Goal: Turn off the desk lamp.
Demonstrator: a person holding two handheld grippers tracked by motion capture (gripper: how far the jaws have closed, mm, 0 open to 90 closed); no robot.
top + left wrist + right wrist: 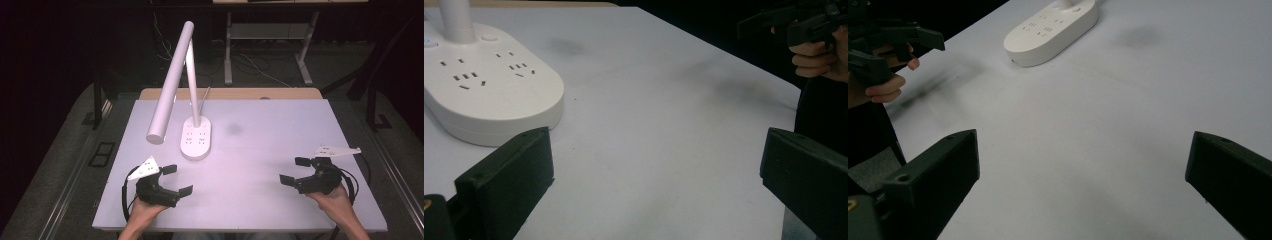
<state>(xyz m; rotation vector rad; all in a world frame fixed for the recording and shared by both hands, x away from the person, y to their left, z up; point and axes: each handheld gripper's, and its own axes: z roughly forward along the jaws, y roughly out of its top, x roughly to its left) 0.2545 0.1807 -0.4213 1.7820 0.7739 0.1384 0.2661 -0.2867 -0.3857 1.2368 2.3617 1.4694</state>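
Observation:
A white desk lamp [175, 80] stands on the table, its oval base [195, 138] carrying several power sockets; the base also appears in the left gripper view [489, 85] and the right gripper view [1050, 30]. My left gripper [176, 180] hovers near the front left of the table, open with nothing between its jaws. My right gripper [295, 171] is at the front right, also open and holding nothing. Each gripper points inward toward the table's middle. The lamp's long head [170, 85] slants down to the left.
The white table top [270, 130] has a faint dark smudge [233, 128] right of the lamp base. A wooden strip [235, 93] runs along the far edge. Table legs [228, 50] and cables lie on the floor beyond.

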